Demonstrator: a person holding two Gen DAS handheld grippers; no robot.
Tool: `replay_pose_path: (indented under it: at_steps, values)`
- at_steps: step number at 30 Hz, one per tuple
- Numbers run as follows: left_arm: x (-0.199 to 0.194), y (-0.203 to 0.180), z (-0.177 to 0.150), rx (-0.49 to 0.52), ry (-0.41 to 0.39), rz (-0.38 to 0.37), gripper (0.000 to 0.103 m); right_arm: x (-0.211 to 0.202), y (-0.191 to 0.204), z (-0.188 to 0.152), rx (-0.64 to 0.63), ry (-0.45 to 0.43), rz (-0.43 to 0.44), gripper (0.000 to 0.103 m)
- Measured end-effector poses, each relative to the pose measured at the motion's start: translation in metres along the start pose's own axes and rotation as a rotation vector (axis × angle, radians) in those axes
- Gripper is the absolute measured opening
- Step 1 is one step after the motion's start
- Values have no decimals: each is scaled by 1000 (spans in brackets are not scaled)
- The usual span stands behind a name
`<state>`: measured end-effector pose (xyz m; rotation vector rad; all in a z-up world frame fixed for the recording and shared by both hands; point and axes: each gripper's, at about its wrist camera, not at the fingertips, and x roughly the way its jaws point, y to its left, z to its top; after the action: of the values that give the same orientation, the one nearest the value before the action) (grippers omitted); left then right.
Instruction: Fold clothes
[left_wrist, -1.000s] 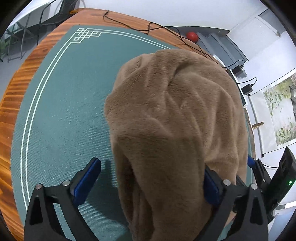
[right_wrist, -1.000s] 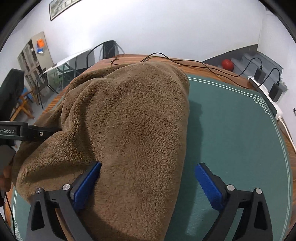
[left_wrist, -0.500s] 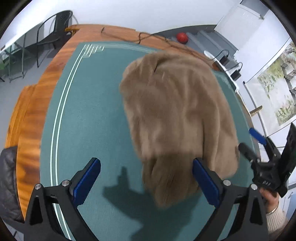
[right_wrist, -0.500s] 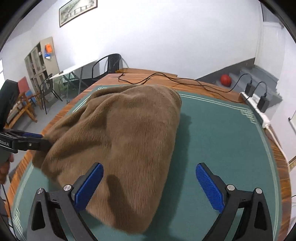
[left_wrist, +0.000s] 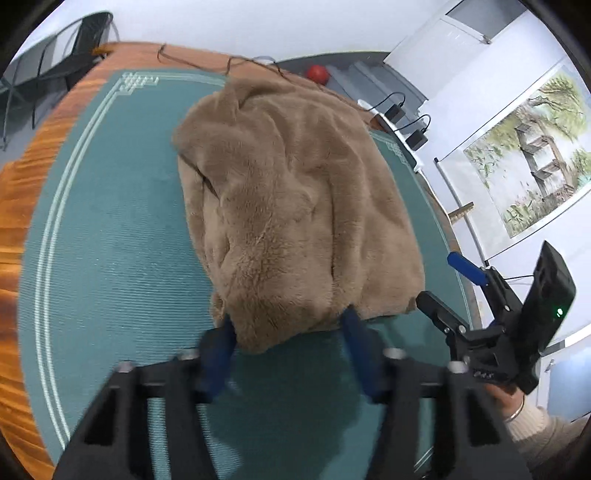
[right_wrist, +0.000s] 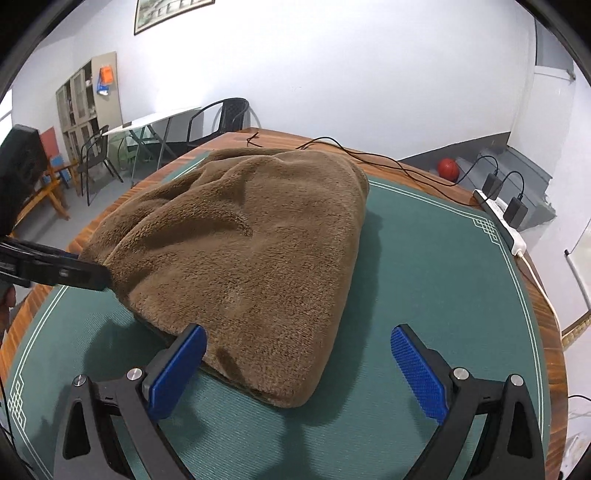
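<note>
- While a brown fleecy garment (left_wrist: 295, 206) lies heaped on the green mat (left_wrist: 110, 258) that covers the wooden surface (left_wrist: 22, 192), two hand-held grippers point down at its near edge.
- The left gripper (left_wrist: 286, 341) is blurred; its blue-padded jaws are closing, with the near left corner of the garment between them. Whether the pads already press on the cloth cannot be told.
- In the right wrist view, the left gripper (right_wrist: 105, 275) enters from the left edge and its dark tip meets the garment's left side.
- The right gripper (right_wrist: 295, 363) has its jaws spread wide apart. Its left blue pad (right_wrist: 177, 369) sits against the garment's near edge; its right pad stands over bare mat, well clear of the cloth.
- In the left wrist view, the right gripper (left_wrist: 448, 284) shows at the right, held by a hand (left_wrist: 506, 398) in a cream sleeve, just beside the garment's near right corner.
- Black cables (right_wrist: 369, 158) trail across the far end of the surface toward a white power strip (right_wrist: 506, 225) at its right edge.
- A red ball (right_wrist: 447, 169) lies on the floor beyond.
</note>
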<state>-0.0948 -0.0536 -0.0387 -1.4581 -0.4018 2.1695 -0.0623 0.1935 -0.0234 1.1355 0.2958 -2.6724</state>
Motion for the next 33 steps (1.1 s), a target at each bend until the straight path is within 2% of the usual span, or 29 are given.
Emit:
replay_pose_path:
  at_steps: [1,4,8,11,14,17,19,22,25,28,30,31,32,33]
  values:
    - [2,2,2,-15,7,-14,39,1,1,0,-4,-3,-1,101]
    - [-2,12,6,-68,11,-67,31,5,6,0,-32,-5,-19,101]
    - [-12,25,7,-102,21,-108,23,21,2,-8,-87,50,-123,101]
    - [-12,27,4,-77,39,-99,21,29,-7,-15,-58,78,-123,101]
    - [-15,34,0,-79,37,-82,17,30,-6,-19,-75,76,-169,101]
    - [-16,51,-4,-129,41,-79,15,30,-13,-23,-34,89,-159,101]
    - [-14,53,-6,-124,48,-69,15,31,-13,-23,-29,91,-156,101]
    - [-20,54,-7,-94,29,-41,12,31,-12,-23,-42,93,-160,101]
    - [-24,61,-4,-133,13,-21,5,32,-17,-25,-7,108,-145,101]
    - [-32,59,-5,-154,-7,-74,5,32,-21,-29,15,118,-144,101]
    - [-42,53,-5,-158,-41,-113,17,31,-21,-29,20,118,-138,101]
    - [-48,50,-6,-160,-58,-133,41,31,-20,-29,16,117,-141,101]
    - [-52,46,-5,-160,-78,-141,71,31,-20,-29,15,118,-141,101]
    - [-56,40,-5,-158,-107,-144,81,31,-20,-29,17,120,-138,101]
